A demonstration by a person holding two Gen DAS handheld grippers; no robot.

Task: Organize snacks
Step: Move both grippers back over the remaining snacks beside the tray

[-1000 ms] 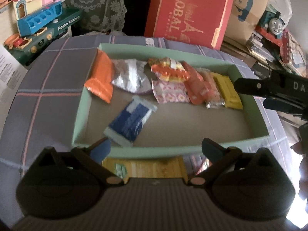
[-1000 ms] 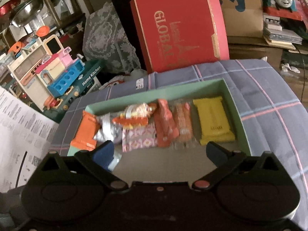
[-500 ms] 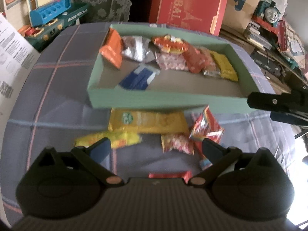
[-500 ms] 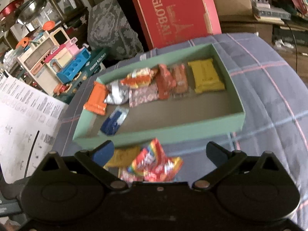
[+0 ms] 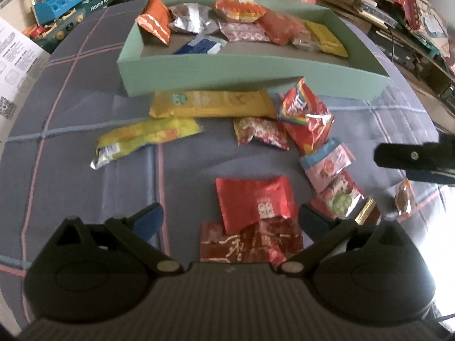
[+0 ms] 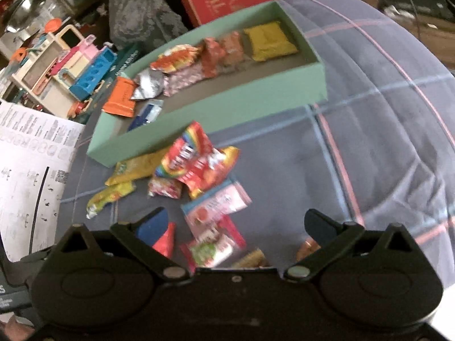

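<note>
My green tray [image 5: 256,76] holds orange, silver, blue, pink and yellow packets, while loose snacks [image 5: 305,119] lie just before it on the cloth, newly in view since I pulled both spread, empty grippers [image 5: 230,216] [image 6: 236,224] back.

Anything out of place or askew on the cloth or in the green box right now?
Yes. About ten snack packets lie loose on the checked cloth in front of the green box, some overlapping. Inside the box, the blue packet lies apart from the back row, askew. Nothing looks spilled or torn.
</note>
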